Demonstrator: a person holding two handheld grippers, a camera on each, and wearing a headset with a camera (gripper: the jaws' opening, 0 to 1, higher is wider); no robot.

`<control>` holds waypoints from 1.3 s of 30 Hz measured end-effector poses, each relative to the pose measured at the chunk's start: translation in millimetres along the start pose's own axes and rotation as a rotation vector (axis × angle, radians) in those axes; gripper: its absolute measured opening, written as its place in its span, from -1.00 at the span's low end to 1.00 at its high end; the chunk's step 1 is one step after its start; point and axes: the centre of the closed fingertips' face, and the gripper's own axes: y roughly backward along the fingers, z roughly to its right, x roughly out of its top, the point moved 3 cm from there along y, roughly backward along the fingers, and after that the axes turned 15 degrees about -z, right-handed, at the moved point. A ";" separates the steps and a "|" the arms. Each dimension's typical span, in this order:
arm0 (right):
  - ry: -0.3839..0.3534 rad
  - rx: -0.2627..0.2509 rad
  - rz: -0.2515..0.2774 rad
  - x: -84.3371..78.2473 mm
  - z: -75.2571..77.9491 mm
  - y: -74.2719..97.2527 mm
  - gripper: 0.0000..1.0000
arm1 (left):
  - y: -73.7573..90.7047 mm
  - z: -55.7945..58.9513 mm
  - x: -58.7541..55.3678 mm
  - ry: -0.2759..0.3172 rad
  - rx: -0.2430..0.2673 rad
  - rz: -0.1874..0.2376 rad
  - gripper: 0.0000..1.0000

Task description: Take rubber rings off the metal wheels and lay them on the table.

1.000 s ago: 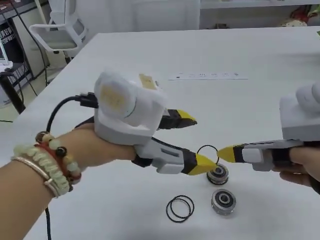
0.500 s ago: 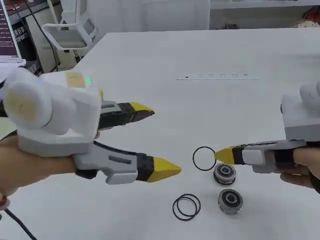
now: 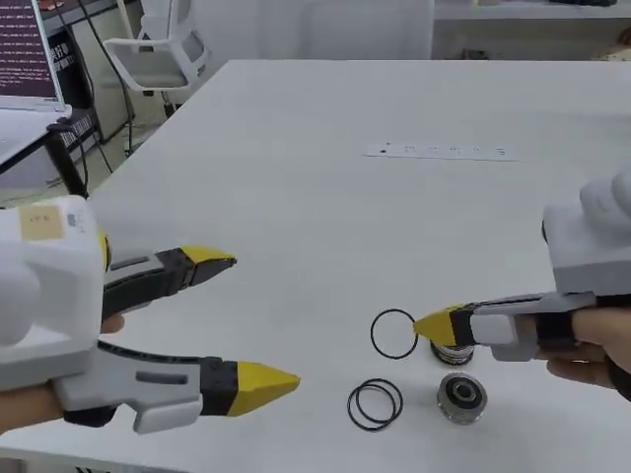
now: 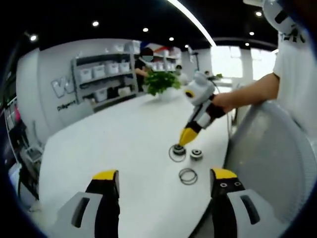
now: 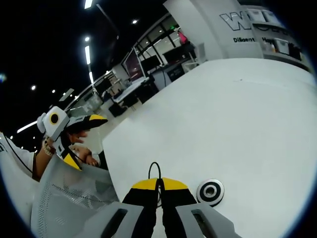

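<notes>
Head view: rings [image 3: 375, 404] near table [image 3: 315, 177] edge

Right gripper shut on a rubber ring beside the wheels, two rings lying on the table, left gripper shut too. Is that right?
Not quite: the left gripper is open, jaws wide apart, as the left gripper view shows. The right gripper is shut on a rubber ring beside the metal wheels, and two rings lie on the table.
</notes>
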 end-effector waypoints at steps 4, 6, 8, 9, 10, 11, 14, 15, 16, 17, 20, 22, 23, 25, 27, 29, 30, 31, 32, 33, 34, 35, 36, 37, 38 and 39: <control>0.011 0.009 -0.038 -5.6 -2.4 -6.8 -1.00 | -5.3 7.0 -8.8 0.032 -0.006 -0.020 0.54; 0.012 0.013 -0.055 -8.5 -2.9 -10.1 -1.00 | -7.7 11.4 -9.6 0.035 -0.020 -0.018 0.55; 0.016 0.015 -0.075 -11.9 -3.5 -13.1 -1.00 | -7.9 11.2 -9.2 0.035 -0.021 -0.023 0.54; 0.020 0.017 -0.084 -13.3 -4.0 -14.3 -1.00 | -7.8 10.3 -9.0 0.035 -0.017 -0.022 0.55; 0.022 0.018 -0.093 -14.6 -4.3 -15.4 -1.00 | -7.8 9.4 -8.7 0.035 -0.012 -0.021 0.55; 0.024 0.018 -0.103 -16.3 -4.4 -17.1 -1.00 | -7.9 8.8 -9.0 0.042 -0.011 -0.018 0.55; 0.027 0.022 -0.129 -20.5 -4.4 -20.7 -1.00 | -9.3 9.5 -12.6 0.057 -0.016 -0.025 0.53; 0.028 0.023 -0.135 -21.5 -4.2 -21.5 -1.00 | -10.0 9.6 -14.6 0.061 -0.016 -0.035 0.53; 0.028 0.025 -0.144 -23.2 -4.5 -23.0 -1.00 | -10.2 9.2 -15.9 0.062 -0.012 -0.042 0.52; 0.028 0.026 -0.149 -24.2 -4.7 -23.9 -1.00 | -10.2 8.0 -17.2 0.063 -0.005 -0.049 0.51; 0.037 0.024 -0.172 -28.4 -5.0 -27.9 -1.00 | -10.5 7.1 -18.2 0.067 -0.002 -0.055 0.51; 0.043 0.017 -0.179 -29.7 -3.5 -29.5 -1.00 | -10.9 7.8 -18.8 0.066 -0.005 -0.059 0.51; 0.043 0.016 -0.182 -30.5 -2.2 -30.6 -1.00 | -11.1 8.0 -19.3 0.063 -0.004 -0.062 0.50; 0.040 0.020 -0.191 -31.7 -0.3 -32.8 -1.00 | -11.7 8.3 -20.3 0.061 -0.006 -0.068 0.49; 0.045 0.015 -0.211 -34.8 1.2 -35.5 -1.00 | -12.5 9.1 -21.3 0.066 -0.014 -0.073 0.49; 0.054 -0.002 -0.214 -35.1 3.3 -35.5 -1.00 | -12.8 9.6 -21.9 0.063 -0.015 -0.079 0.48; 0.054 -0.006 -0.214 -35.0 4.1 -35.4 -1.00 | -12.7 9.6 -22.1 0.060 -0.013 -0.080 0.48; 0.050 -0.007 -0.210 -34.3 5.3 -35.0 -1.00 | -12.7 9.5 -22.2 0.059 -0.012 -0.081 0.48; 0.045 -0.008 -0.207 -33.7 6.0 -34.8 -1.00 | -12.6 9.4 -22.2 0.061 -0.012 -0.081 0.48; 0.042 -0.011 -0.203 -32.9 7.2 -34.6 -1.00 | -12.6 9.3 -22.2 0.062 -0.012 -0.080 0.47; 0.041 -0.015 -0.202 -32.7 8.0 -34.5 -1.00 | -12.7 9.1 -22.3 0.065 -0.012 -0.080 0.47; 0.041 -0.021 -0.201 -32.5 9.1 -34.5 -1.00 | -12.7 9.0 -22.3 0.066 -0.012 -0.080 0.47; 0.041 -0.022 -0.200 -32.4 9.5 -34.5 -1.00 | -12.8 8.8 -22.4 0.065 -0.011 -0.081 0.46; 0.039 -0.024 -0.200 -32.4 10.0 -34.6 -1.00 | -12.8 8.6 -22.6 0.064 -0.010 -0.082 0.45; 0.038 -0.026 -0.200 -32.5 10.4 -34.8 -1.00 | -12.8 8.3 -22.8 0.062 -0.009 -0.084 0.45; 0.039 -0.026 -0.201 -32.7 10.5 -34.9 -1.00 | -12.9 8.2 -22.9 0.062 -0.009 -0.085 0.44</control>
